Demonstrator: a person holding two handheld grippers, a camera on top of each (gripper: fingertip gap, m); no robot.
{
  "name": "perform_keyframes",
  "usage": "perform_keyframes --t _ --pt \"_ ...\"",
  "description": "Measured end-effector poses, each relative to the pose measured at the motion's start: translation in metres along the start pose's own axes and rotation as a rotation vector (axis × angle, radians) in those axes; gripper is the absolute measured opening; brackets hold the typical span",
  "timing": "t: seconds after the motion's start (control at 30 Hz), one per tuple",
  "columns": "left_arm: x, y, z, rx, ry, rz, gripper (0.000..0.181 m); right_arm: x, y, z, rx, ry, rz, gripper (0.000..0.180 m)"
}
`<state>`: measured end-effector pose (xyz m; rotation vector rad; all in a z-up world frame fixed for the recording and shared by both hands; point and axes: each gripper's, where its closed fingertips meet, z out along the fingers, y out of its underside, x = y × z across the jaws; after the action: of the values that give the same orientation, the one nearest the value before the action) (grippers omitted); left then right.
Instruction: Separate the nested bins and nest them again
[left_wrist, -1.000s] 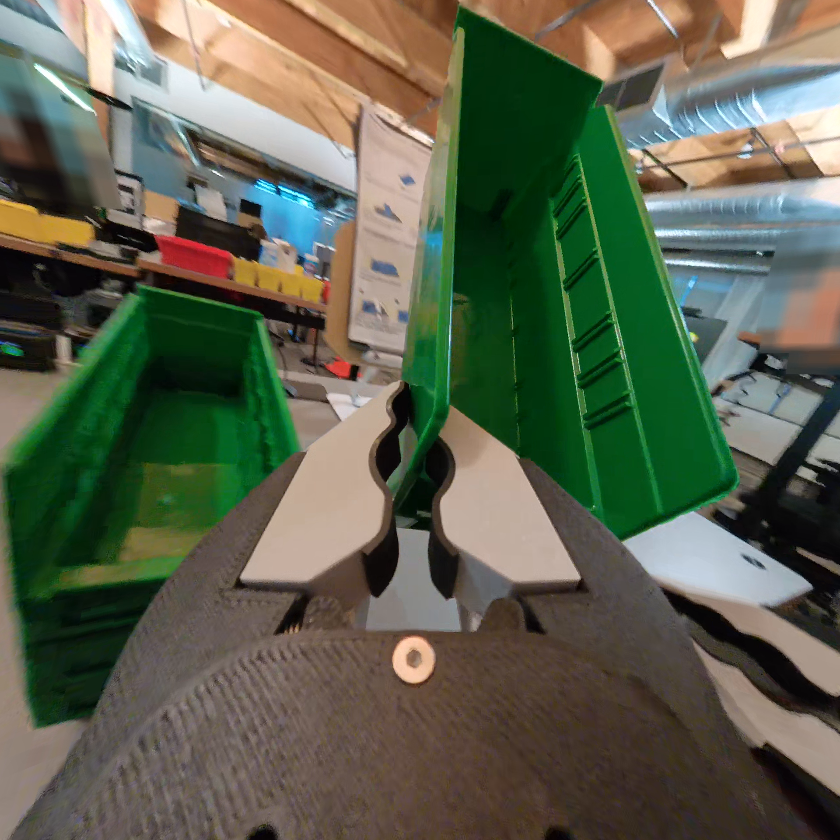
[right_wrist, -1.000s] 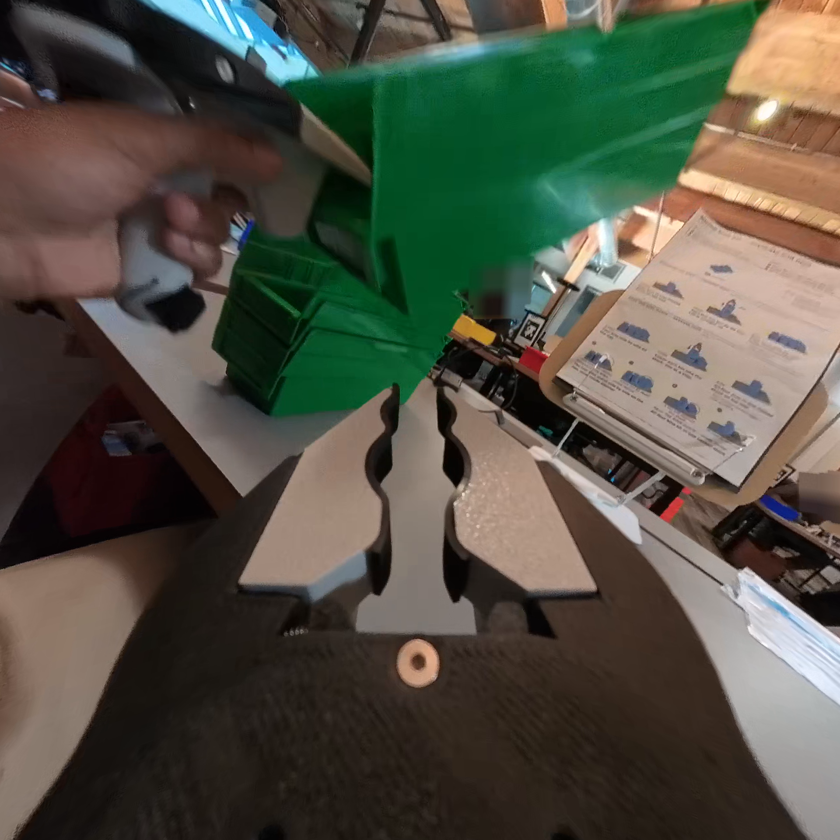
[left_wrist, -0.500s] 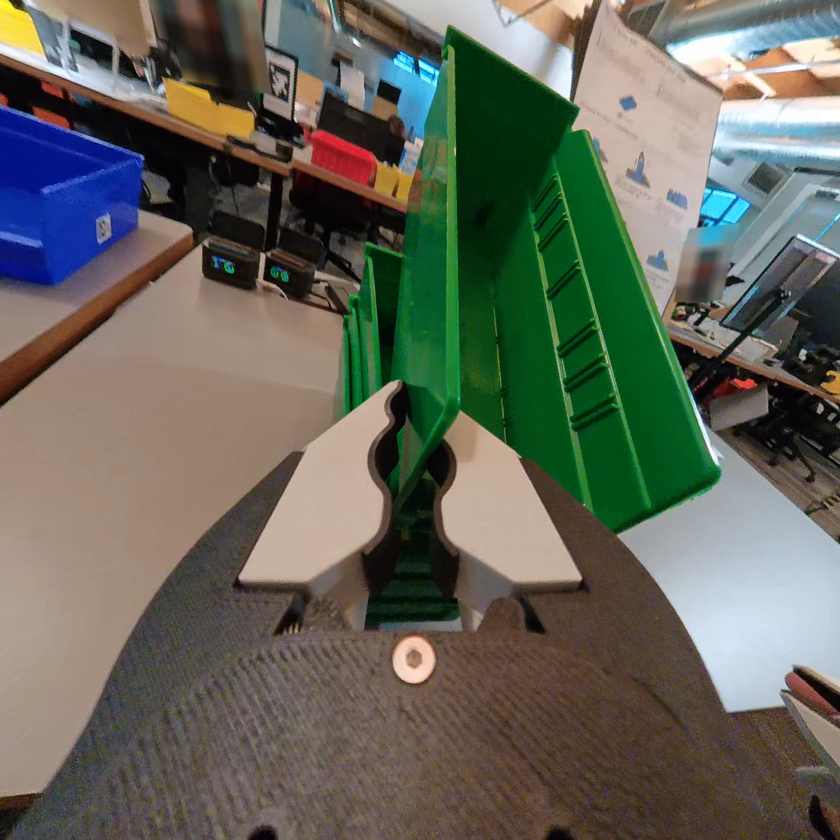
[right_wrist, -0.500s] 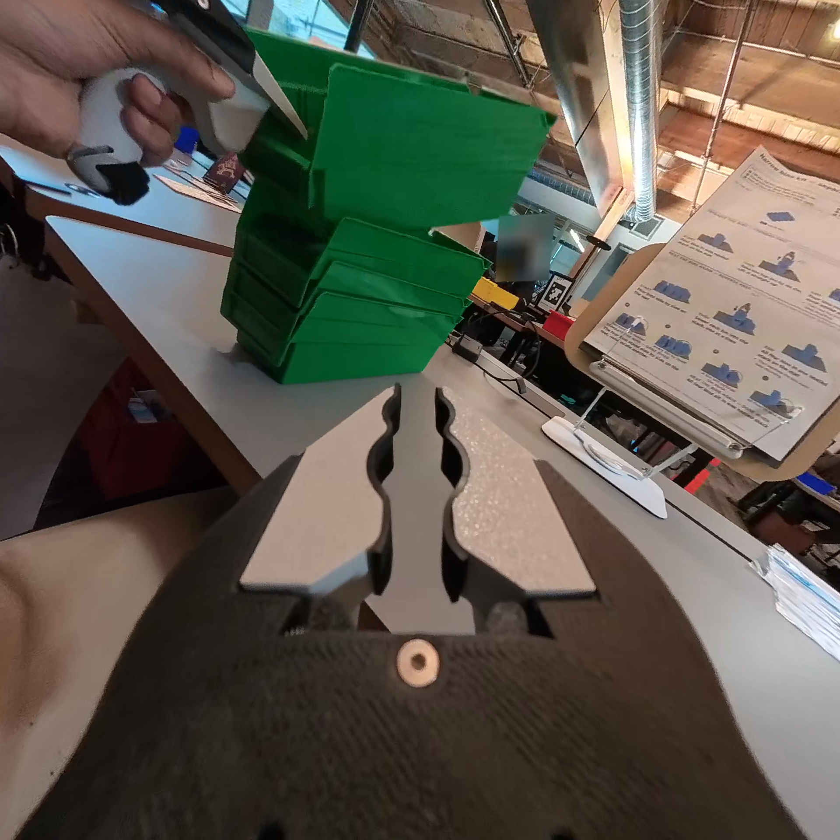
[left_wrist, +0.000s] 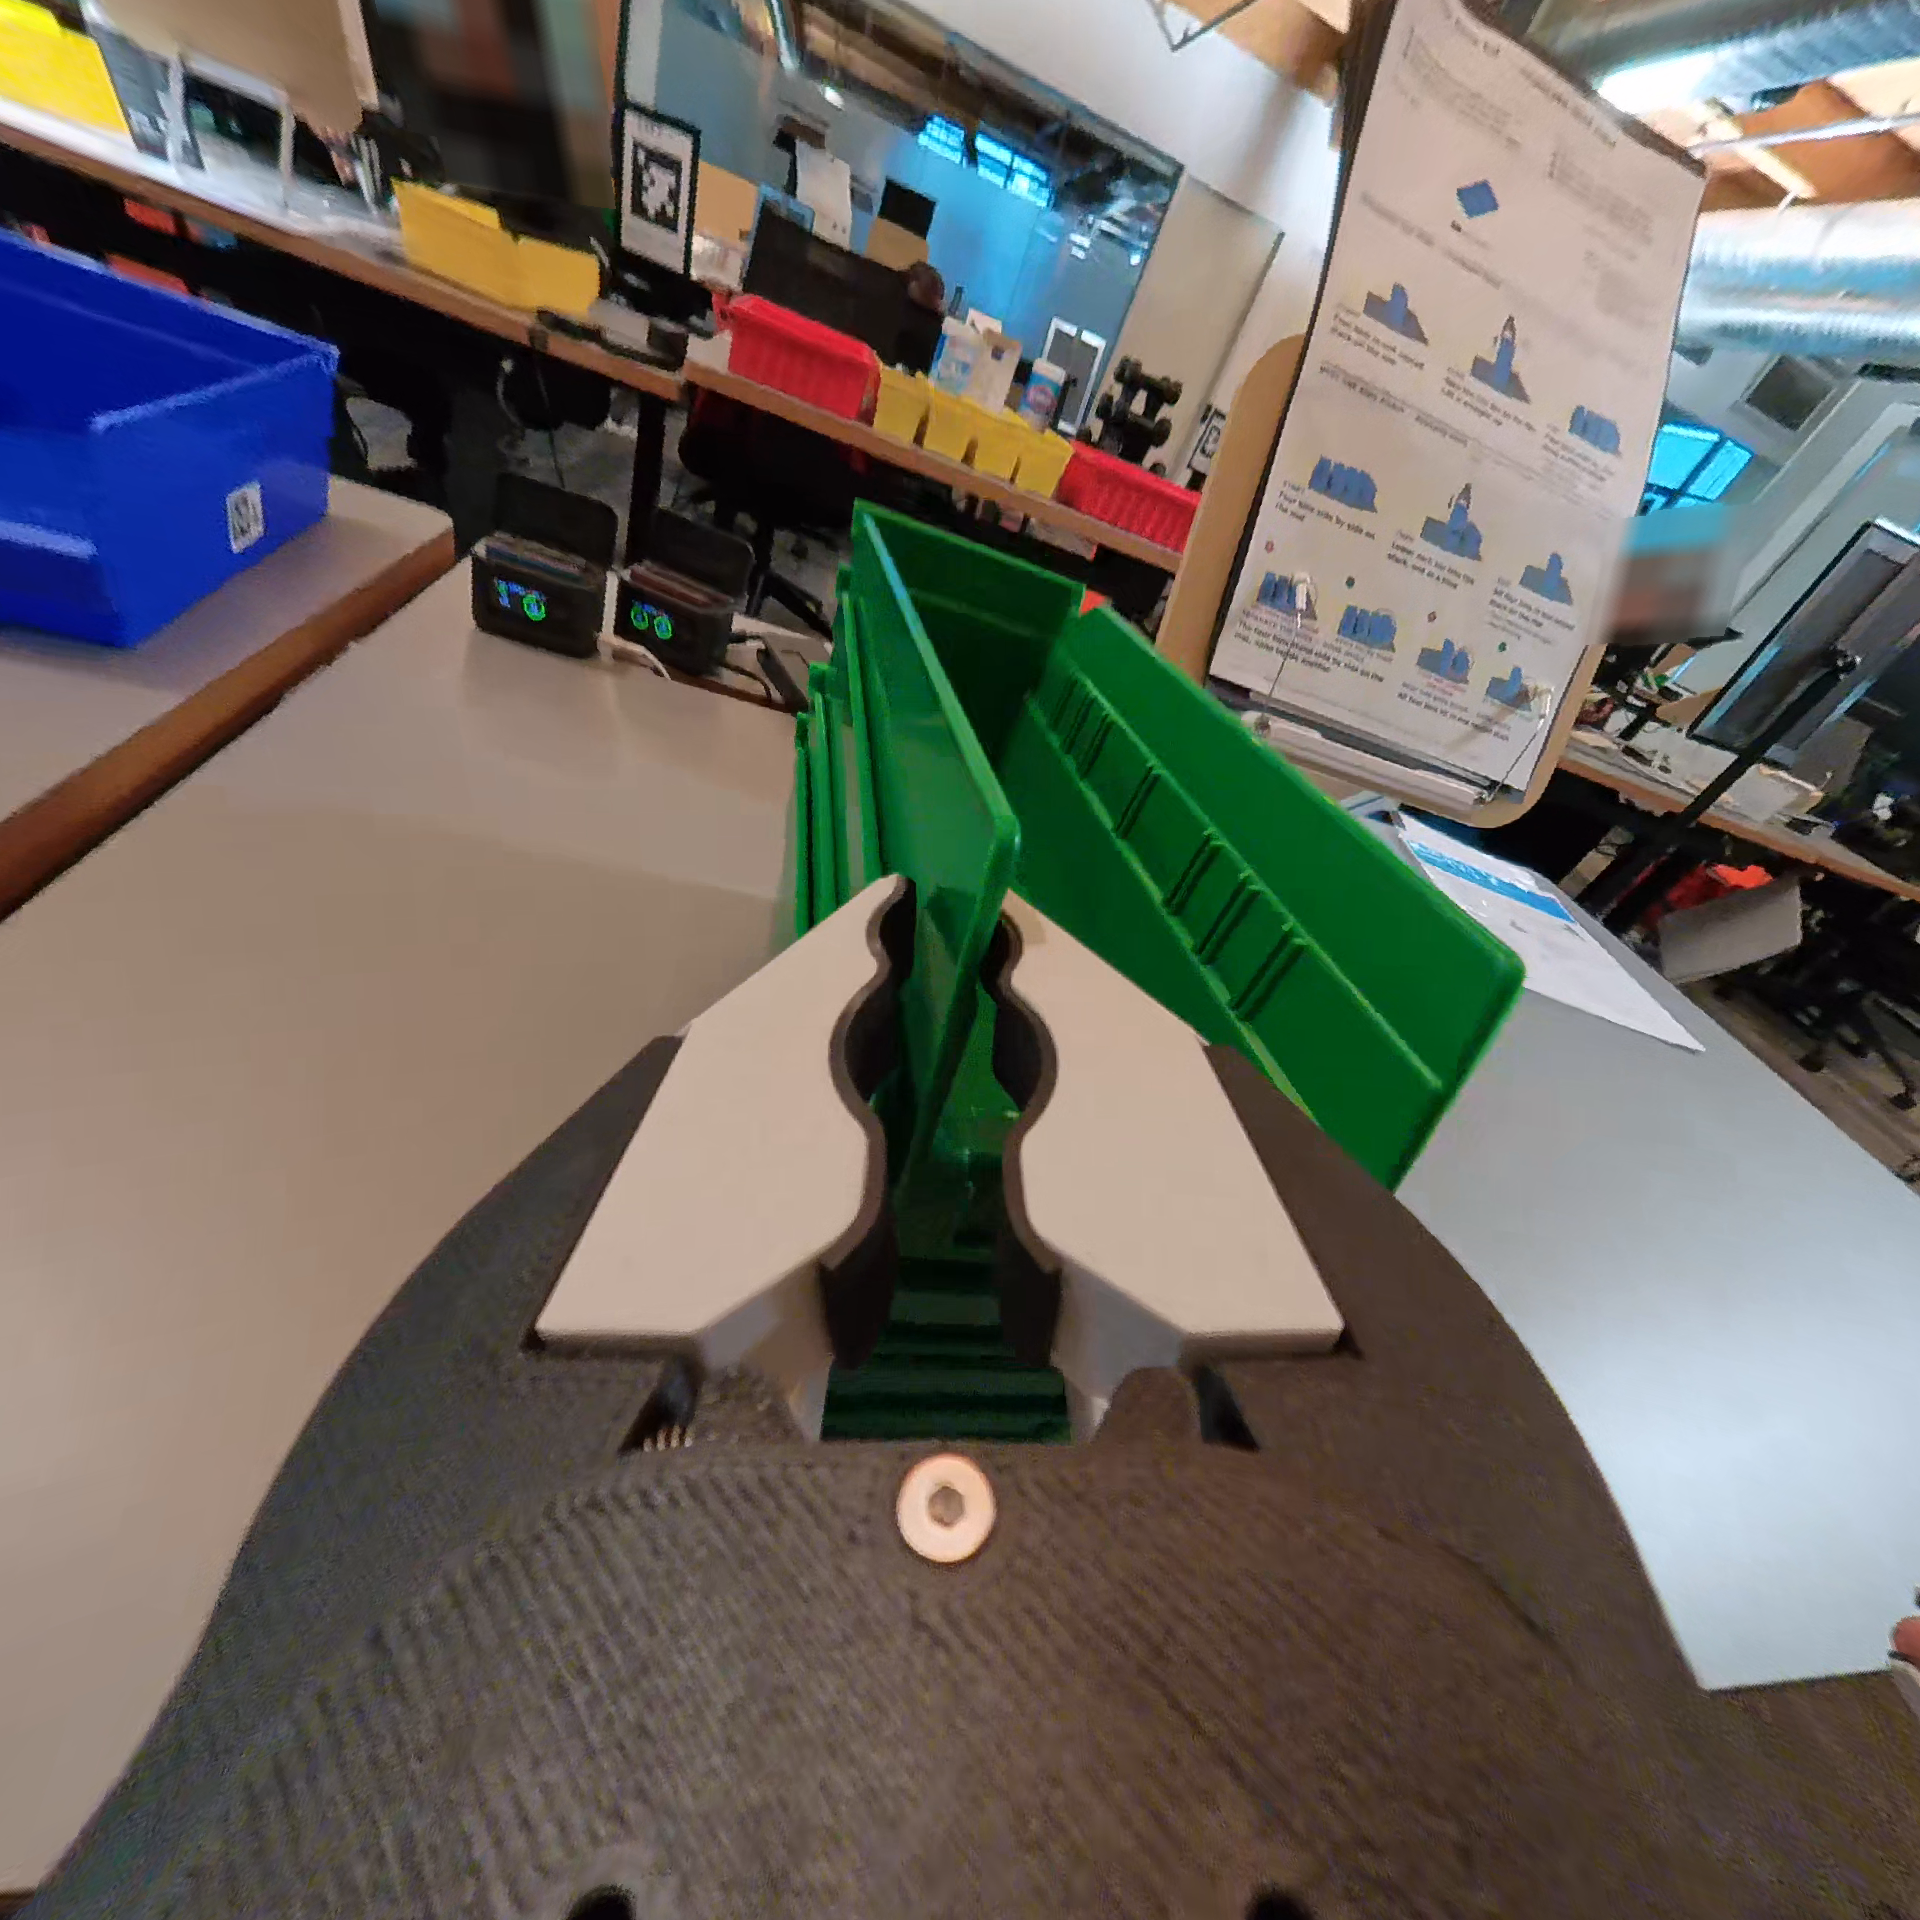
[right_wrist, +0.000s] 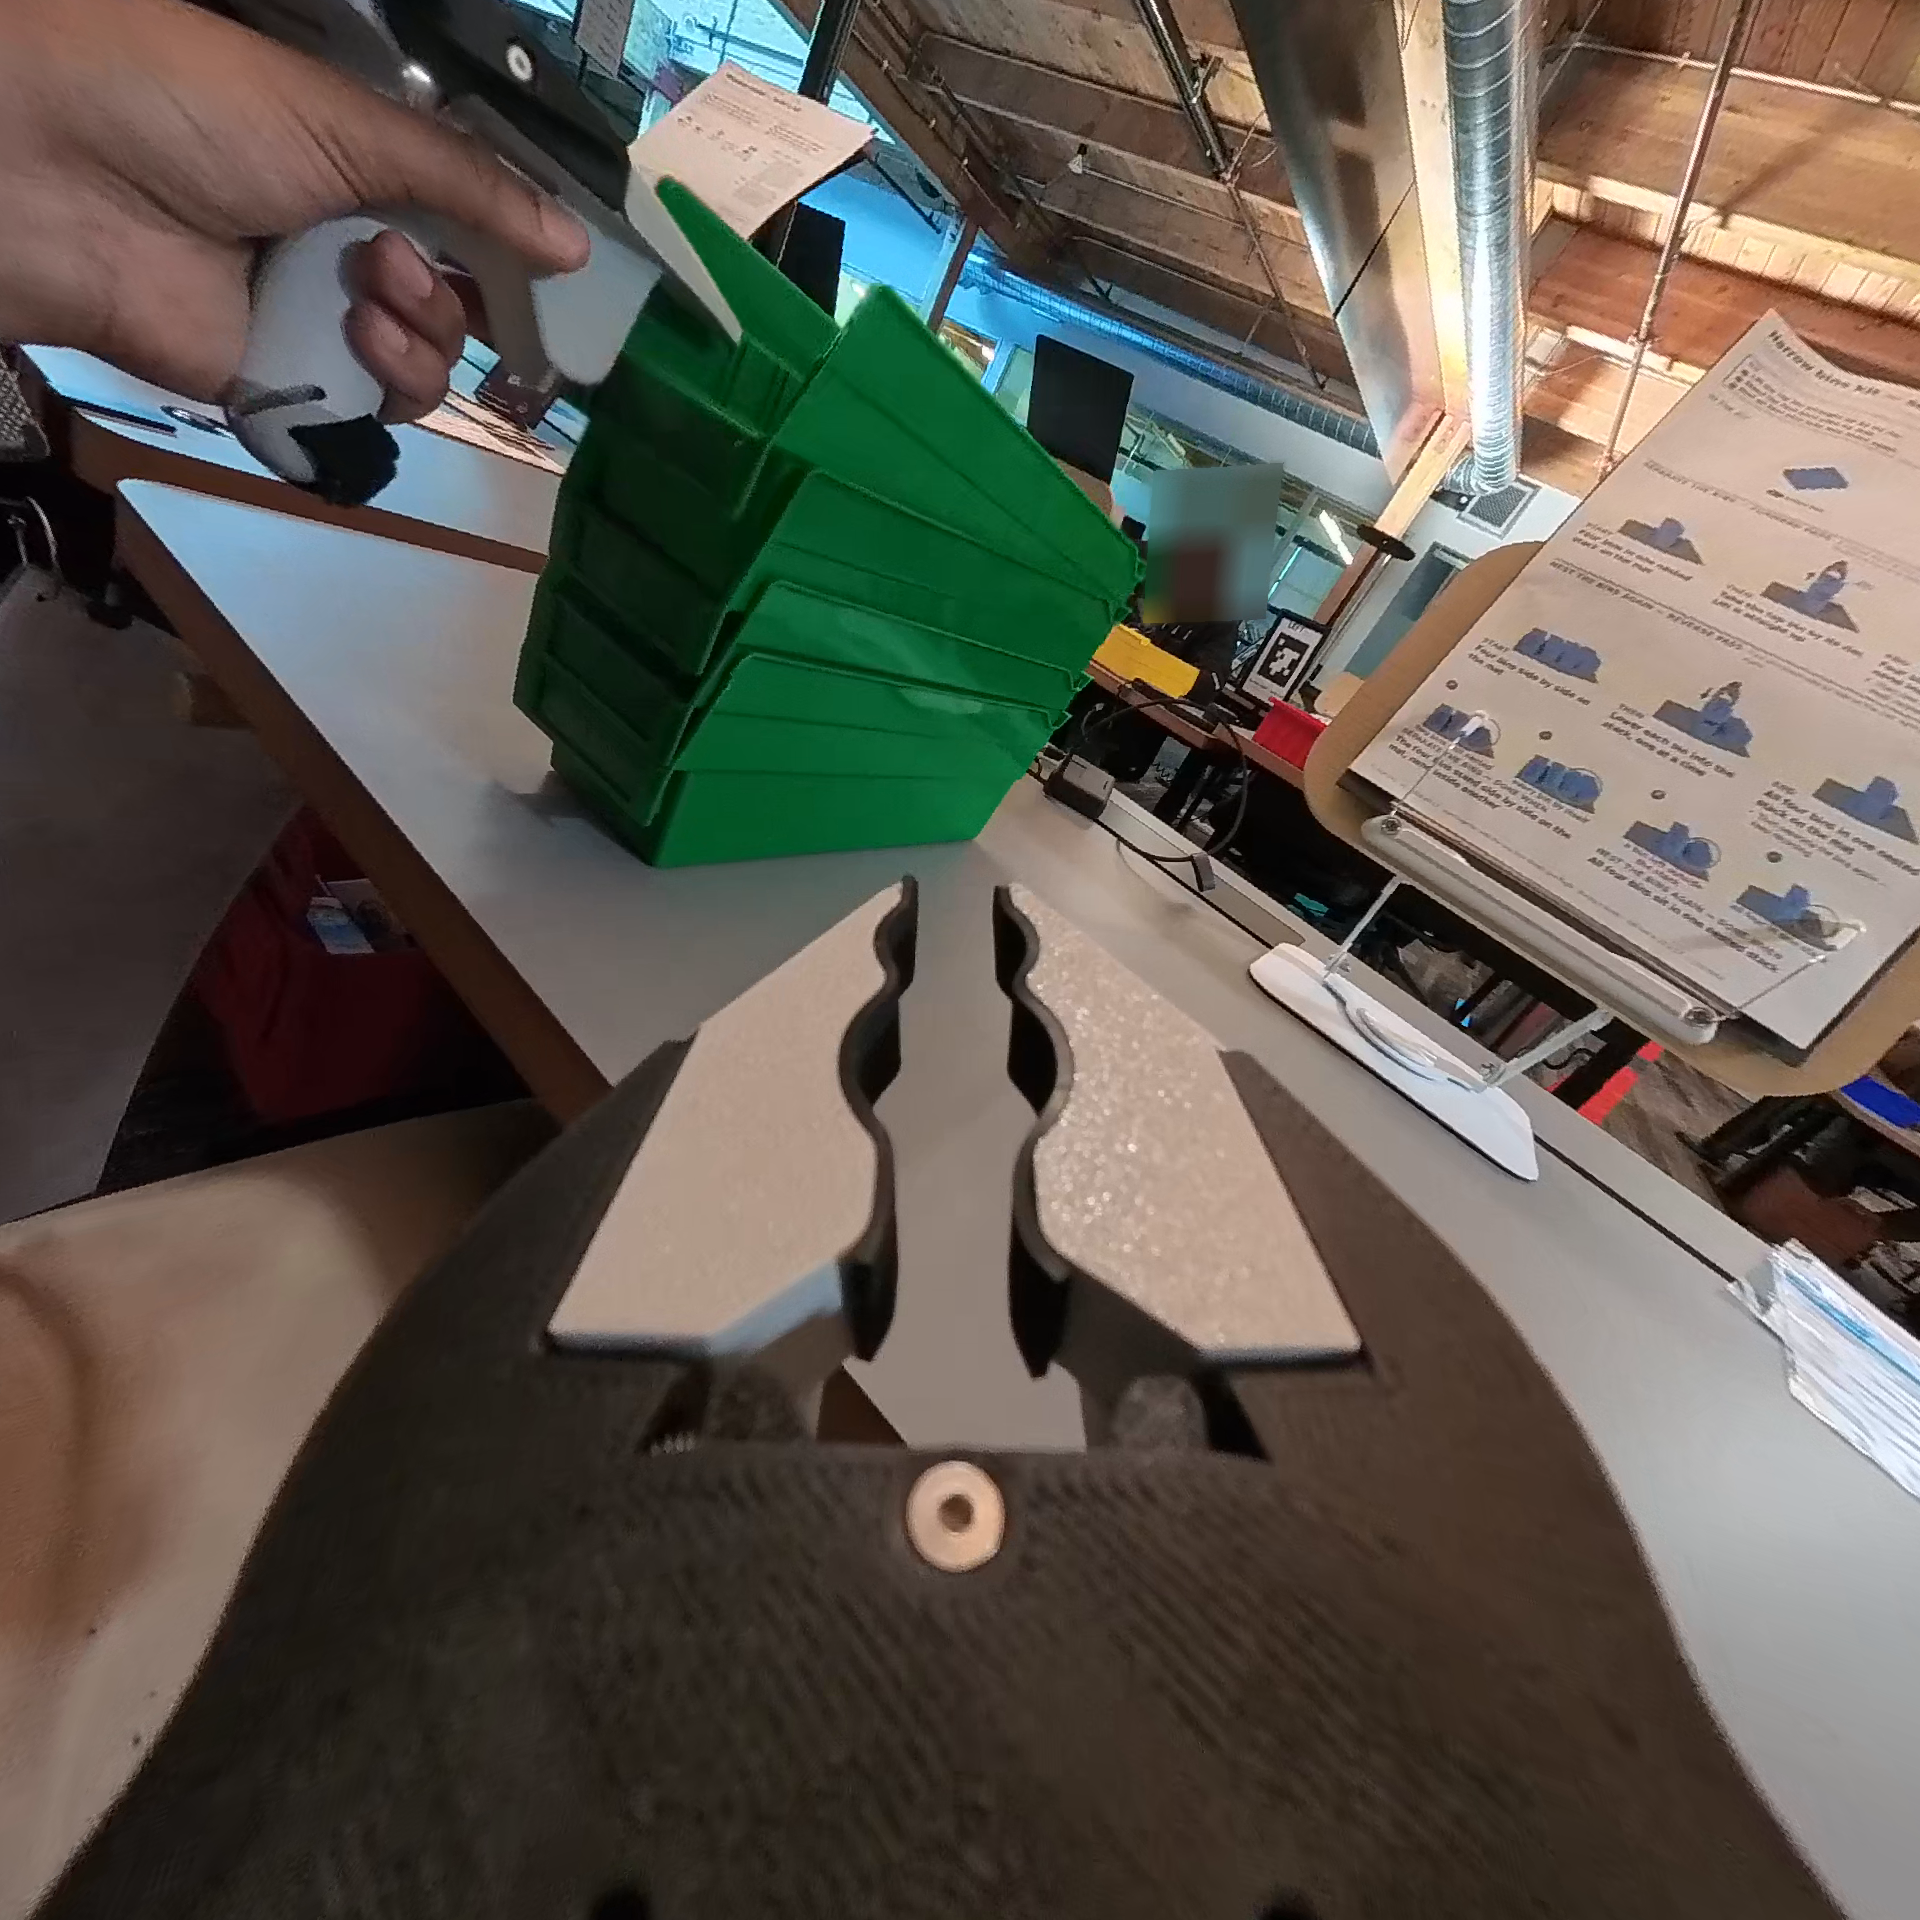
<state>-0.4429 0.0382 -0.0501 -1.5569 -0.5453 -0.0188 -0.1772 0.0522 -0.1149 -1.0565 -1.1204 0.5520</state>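
Several green bins (right_wrist: 831, 665) stand nested in a stack on the grey table (right_wrist: 416, 644). My left gripper (left_wrist: 951, 914) is shut on the near side wall of the top green bin (left_wrist: 1195, 914), which sits tilted in the stack. In the right wrist view a hand (right_wrist: 208, 187) holds this left gripper (right_wrist: 717, 312) on the top bin's rim (right_wrist: 914, 416). My right gripper (right_wrist: 956, 904) is empty, its jaws a narrow gap apart. It hovers over the table in front of the stack, apart from it.
A poster on a stand (right_wrist: 1662, 727) is at the right, with its white base (right_wrist: 1403, 1049) on the table. A stack of papers (right_wrist: 1849, 1351) lies far right. A blue bin (left_wrist: 135, 457) sits on the neighbouring table. Two black charger cases (left_wrist: 603, 608) stand behind the stack.
My left gripper has brought the top bin down from high in the air into the stack. My right gripper has stayed about where it was, with the same gap.
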Motion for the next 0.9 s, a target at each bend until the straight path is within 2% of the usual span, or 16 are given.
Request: perform_keyframes --t 0.2,0.73,0.9 --pt "0.001 -0.005 -0.004 0.05 -0.016 0.06 0.01 -0.001 0.001 0.0 -0.004 -0.004 -0.005 0.013" --pt "-0.002 0.002 -0.002 0.074 -0.046 0.147 0.0 -0.002 0.004 0.001 -0.017 -0.01 0.0 0.013" --pt "-0.003 0.005 -0.004 0.132 -0.031 0.117 0.0 -0.002 0.004 0.0 -0.018 -0.009 -0.001 0.013"
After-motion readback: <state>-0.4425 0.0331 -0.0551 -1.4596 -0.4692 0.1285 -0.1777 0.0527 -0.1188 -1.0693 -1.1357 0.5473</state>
